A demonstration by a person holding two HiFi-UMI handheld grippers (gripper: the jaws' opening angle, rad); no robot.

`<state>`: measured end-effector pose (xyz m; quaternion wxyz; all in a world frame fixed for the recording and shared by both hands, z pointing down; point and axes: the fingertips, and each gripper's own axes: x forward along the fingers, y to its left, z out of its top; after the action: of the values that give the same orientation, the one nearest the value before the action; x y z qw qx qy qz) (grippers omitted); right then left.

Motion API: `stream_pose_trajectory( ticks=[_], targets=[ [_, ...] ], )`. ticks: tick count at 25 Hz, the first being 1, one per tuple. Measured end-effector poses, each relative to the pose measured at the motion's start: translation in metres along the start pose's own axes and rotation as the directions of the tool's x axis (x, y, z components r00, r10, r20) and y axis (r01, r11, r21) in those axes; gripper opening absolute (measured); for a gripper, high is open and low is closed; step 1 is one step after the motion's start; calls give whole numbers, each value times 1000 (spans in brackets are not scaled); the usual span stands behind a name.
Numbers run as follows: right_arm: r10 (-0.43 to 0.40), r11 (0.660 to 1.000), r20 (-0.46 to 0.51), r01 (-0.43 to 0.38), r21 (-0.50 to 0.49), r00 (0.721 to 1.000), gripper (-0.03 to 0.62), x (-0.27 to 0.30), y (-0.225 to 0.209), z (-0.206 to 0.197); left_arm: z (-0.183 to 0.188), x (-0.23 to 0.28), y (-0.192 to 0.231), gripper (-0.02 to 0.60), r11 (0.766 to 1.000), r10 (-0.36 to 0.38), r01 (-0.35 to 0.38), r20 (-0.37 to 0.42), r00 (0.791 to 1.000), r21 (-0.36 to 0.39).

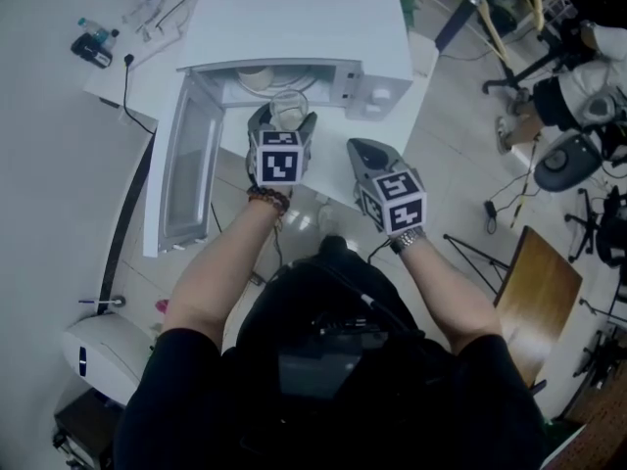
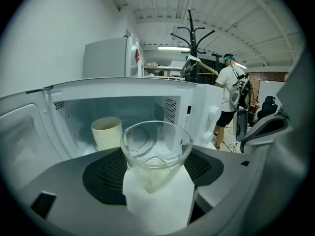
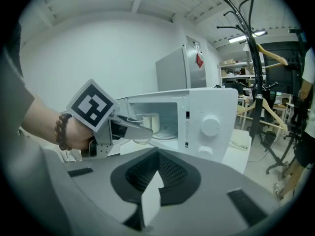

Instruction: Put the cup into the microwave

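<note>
In the head view our left gripper (image 1: 284,118) holds the glass cup (image 1: 288,106) at the mouth of the open microwave (image 1: 323,37). The left gripper view shows its jaws clamped on it; next we ease it inward, beside what looks like a pale mug (image 2: 107,133). The right gripper view shows our right gripper (image 3: 150,196) closed and empty.

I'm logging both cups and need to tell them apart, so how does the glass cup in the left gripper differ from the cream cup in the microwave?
The glass cup is clear; the cream cup is opaque. The glass cup is clamped in the left gripper in front of the open microwave; the cream cup stands inside its cavity. The glass cup tapers toward its base; the cream cup looks straight-sided. Both are upright, mouths up.
</note>
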<state>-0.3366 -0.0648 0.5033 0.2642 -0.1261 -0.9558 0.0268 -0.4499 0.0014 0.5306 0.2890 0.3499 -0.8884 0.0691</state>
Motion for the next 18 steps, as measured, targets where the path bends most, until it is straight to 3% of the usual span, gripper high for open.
stream_pose_trajectory(
  ticks=[18],
  targets=[
    [31, 999, -60, -28, 41, 998, 0, 31, -41, -13, 18, 81, 21, 353, 999, 38, -39, -39, 999, -26]
  ],
)
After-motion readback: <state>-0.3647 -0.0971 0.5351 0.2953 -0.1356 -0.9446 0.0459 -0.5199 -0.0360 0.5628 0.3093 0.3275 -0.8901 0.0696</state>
